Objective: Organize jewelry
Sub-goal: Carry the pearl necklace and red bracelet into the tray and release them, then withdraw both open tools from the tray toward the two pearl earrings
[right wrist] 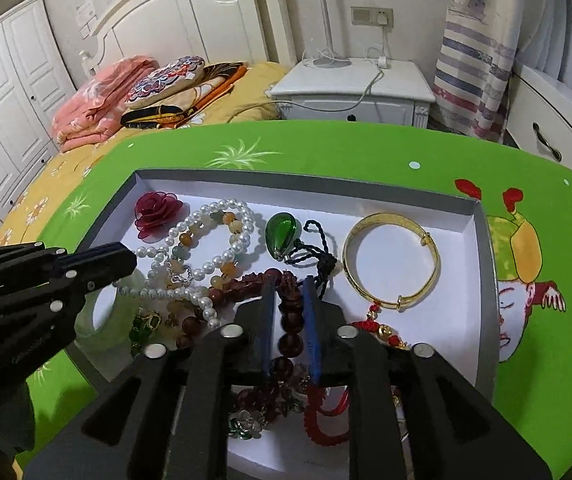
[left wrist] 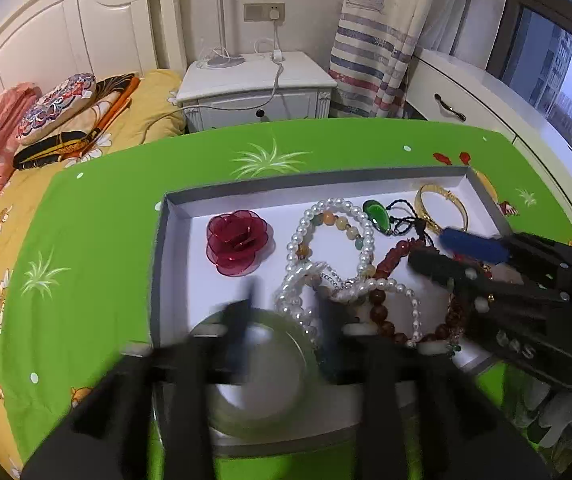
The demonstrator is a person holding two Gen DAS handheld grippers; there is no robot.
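A grey tray [left wrist: 310,186] with a white floor holds a tangle of jewelry: a red fabric rose [left wrist: 237,242], pearl strands [left wrist: 334,208], a green pendant [right wrist: 279,236] and a gold bangle [right wrist: 390,216]. My left gripper [left wrist: 286,320], blurred, stands open low over a pale jade bangle [left wrist: 257,376] at the tray's near left. I cannot tell whether it touches the bangle. My right gripper [right wrist: 290,312] is open a little, and a string of dark red beads [right wrist: 286,340] runs between its blue pads with a gap on each side. A red cord bracelet [right wrist: 322,420] lies under it.
The tray sits on a green patterned tablecloth [left wrist: 93,240]. Behind the table are a bed with folded bedding [left wrist: 57,120], a white nightstand [left wrist: 253,80] with cables, a striped curtain [left wrist: 370,60] and white drawers [left wrist: 466,96] on the right.
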